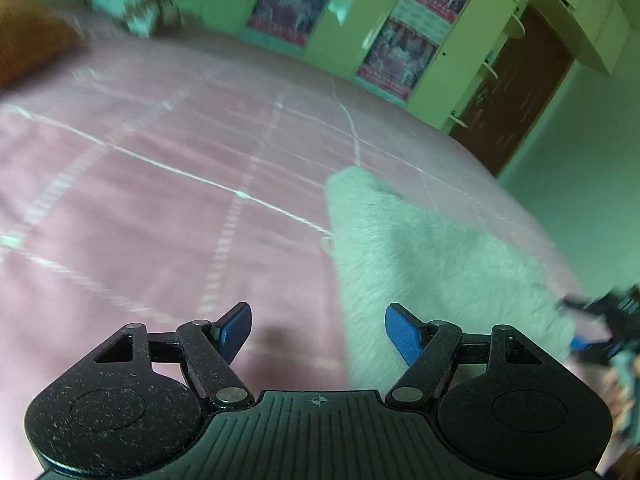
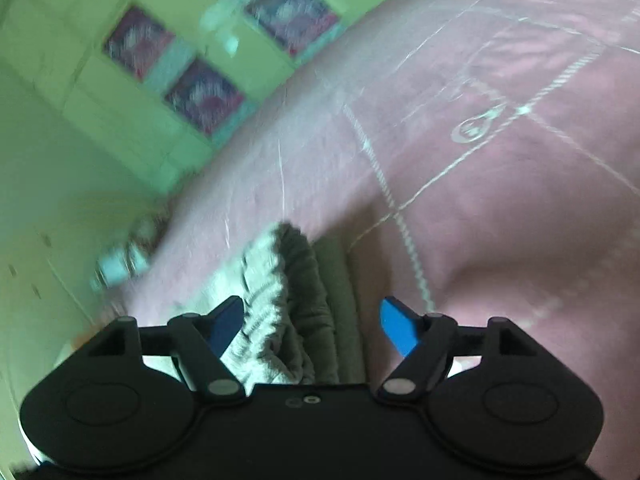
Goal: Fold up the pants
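Note:
The light grey fleecy pants (image 1: 432, 264) lie on the pink bed sheet (image 1: 160, 200), ahead and to the right of my left gripper (image 1: 318, 330). The left gripper is open and empty, its blue pads apart just left of the pants' near edge. In the right wrist view the pants' gathered elastic waistband (image 2: 288, 300) lies between the spread fingers of my right gripper (image 2: 312, 326), which is open and not clamped on it. The right gripper also shows at the right edge of the left wrist view (image 1: 600, 328), at the pants' far corner.
The pink sheet (image 2: 520, 200) with white line pattern covers the bed. An orange pillow (image 1: 32, 40) and a patterned cushion (image 1: 124, 4) lie at the head end. Green wardrobes with posters (image 1: 400, 52) and a brown door (image 1: 516, 92) stand beyond the bed.

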